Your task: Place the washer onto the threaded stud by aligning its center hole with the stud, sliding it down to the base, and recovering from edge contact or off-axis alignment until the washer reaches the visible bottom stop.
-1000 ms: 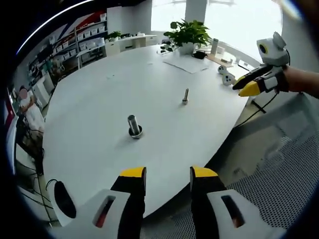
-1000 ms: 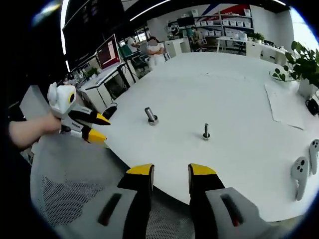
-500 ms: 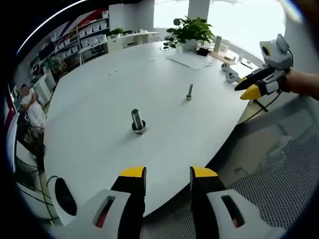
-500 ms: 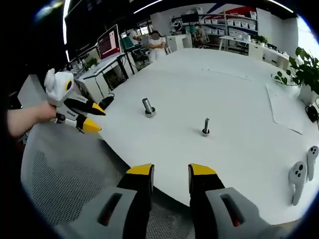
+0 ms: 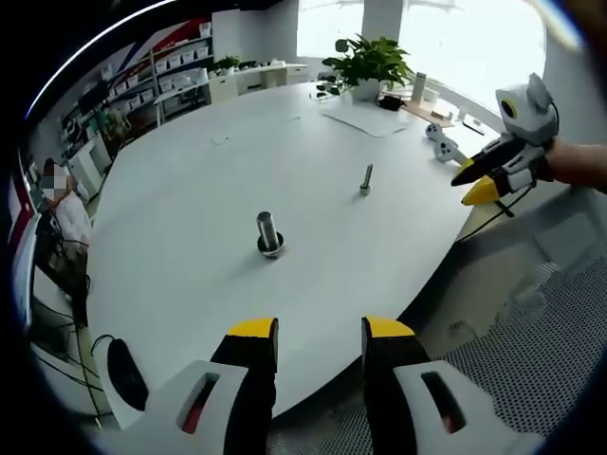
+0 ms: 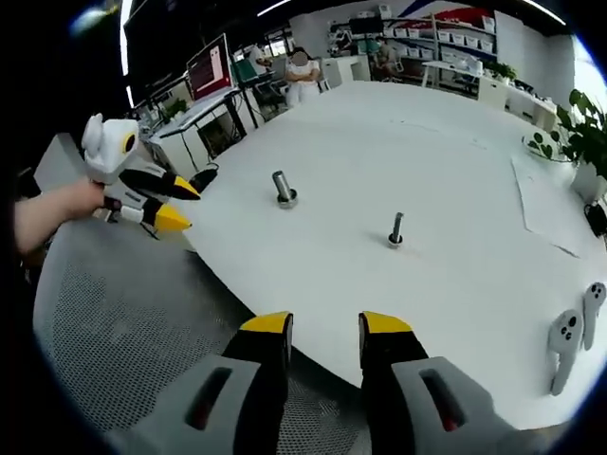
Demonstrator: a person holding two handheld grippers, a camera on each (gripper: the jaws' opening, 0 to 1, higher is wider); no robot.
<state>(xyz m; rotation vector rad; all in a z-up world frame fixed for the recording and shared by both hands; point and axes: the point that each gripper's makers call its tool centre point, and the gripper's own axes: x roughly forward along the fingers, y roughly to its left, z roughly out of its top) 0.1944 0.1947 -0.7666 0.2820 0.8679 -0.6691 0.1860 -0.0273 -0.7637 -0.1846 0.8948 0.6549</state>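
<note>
Two upright studs stand on the white table [image 5: 190, 190]. The thick one [image 5: 268, 233] [image 6: 282, 188] has a dark ring around its foot. The thin threaded one [image 5: 366, 178] [image 6: 396, 229] has a small flange at its base. I cannot make out a loose washer. My left gripper [image 5: 320, 332] is open and empty at the table's near edge, short of the thick stud. My right gripper [image 6: 325, 327] is open and empty too, off the table edge in front of the thin stud. A hand holds each: the right gripper [image 5: 471, 186] enters from the right, the left gripper [image 6: 180, 205] from the left.
A potted plant [image 5: 364, 63], a paper sheet [image 5: 365, 118] and white controllers [image 6: 569, 334] lie at the table's far side. A mesh chair [image 6: 123, 322] sits below the near edge, and a dark mouse [image 5: 120, 365] lies near my left gripper. A person [image 6: 302, 71] stands by the shelves.
Both views have drifted a little with the hands. The studs stand where they were. Each hand-held gripper sits slightly lower in the other's view.
</note>
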